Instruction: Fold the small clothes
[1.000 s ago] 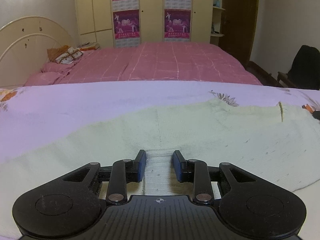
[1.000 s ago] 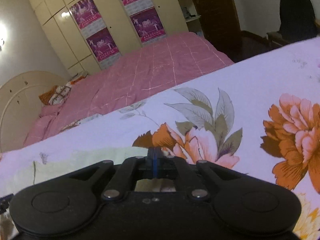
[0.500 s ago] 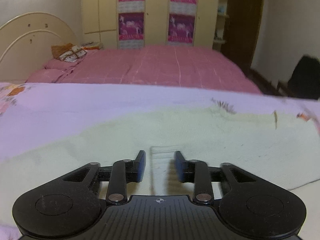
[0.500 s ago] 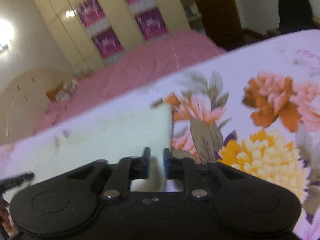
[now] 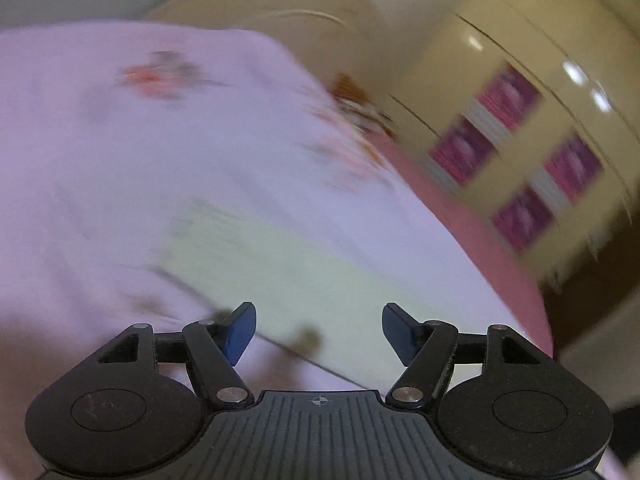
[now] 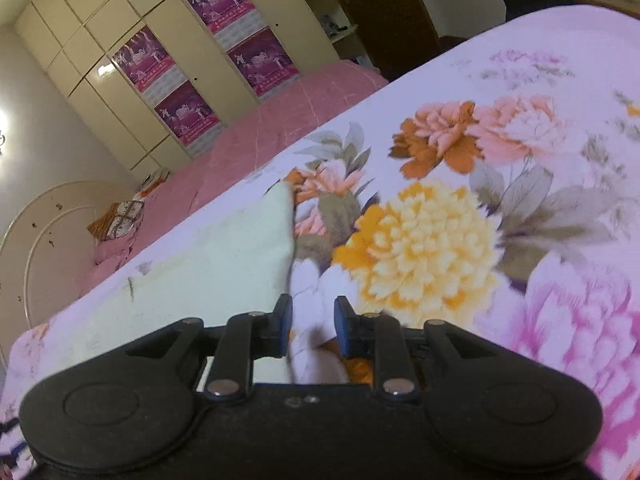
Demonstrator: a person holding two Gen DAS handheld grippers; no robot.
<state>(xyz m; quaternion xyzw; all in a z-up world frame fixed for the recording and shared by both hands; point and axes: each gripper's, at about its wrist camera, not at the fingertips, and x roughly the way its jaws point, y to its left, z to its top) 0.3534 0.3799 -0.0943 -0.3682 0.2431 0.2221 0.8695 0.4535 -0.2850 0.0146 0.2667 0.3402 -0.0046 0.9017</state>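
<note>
A pale green garment lies flat on the floral bedsheet; its right edge runs up from my right gripper's left finger. In the blurred left wrist view the garment lies ahead of the fingers. My left gripper is wide open and empty, above the garment's near edge. My right gripper is open and empty, just right of the garment's edge, over the sheet.
A second bed with a pink cover stands beyond. A cream wardrobe with purple posters lines the back wall. A curved headboard is at the left. A dark doorway is at the right.
Both grippers opened and let go of the garment. The left gripper opened wide and swung sharply to the left, tilting. The right gripper pulled back and right, off the garment's edge.
</note>
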